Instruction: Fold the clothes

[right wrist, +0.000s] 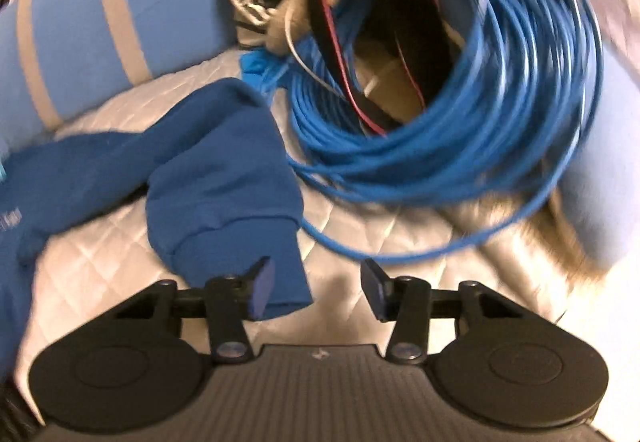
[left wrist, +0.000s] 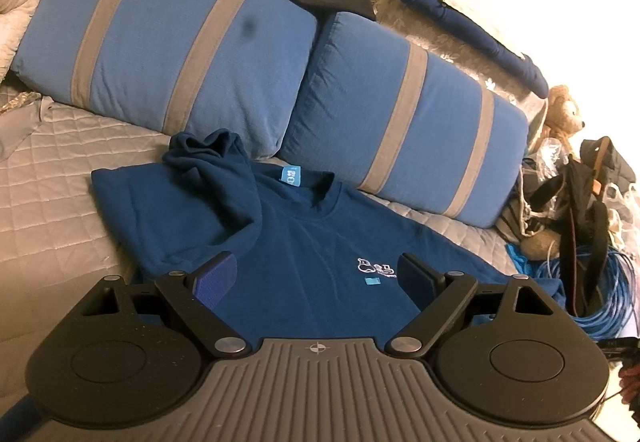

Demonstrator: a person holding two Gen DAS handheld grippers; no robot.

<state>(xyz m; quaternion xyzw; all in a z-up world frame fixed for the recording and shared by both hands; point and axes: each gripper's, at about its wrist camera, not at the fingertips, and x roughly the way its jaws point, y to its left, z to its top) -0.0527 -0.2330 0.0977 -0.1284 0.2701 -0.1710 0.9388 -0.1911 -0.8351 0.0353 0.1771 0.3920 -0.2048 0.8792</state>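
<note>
Where sweatshirt [left wrist: 304, 242] lies, quilted bed cover [left wrist: 48, 210], striped cushions [left wrist: 168, 42], seemingly cable coil [right wrist: 460, 102].

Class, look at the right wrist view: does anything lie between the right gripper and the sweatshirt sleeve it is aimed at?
Nothing visible does. The sleeve cuff lies beside the right gripper's left finger; the blue cable coil sits beyond it.

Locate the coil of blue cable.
In the right wrist view the blue cable coil lies on the quilted cover, right of the sweatshirt sleeve.
</note>
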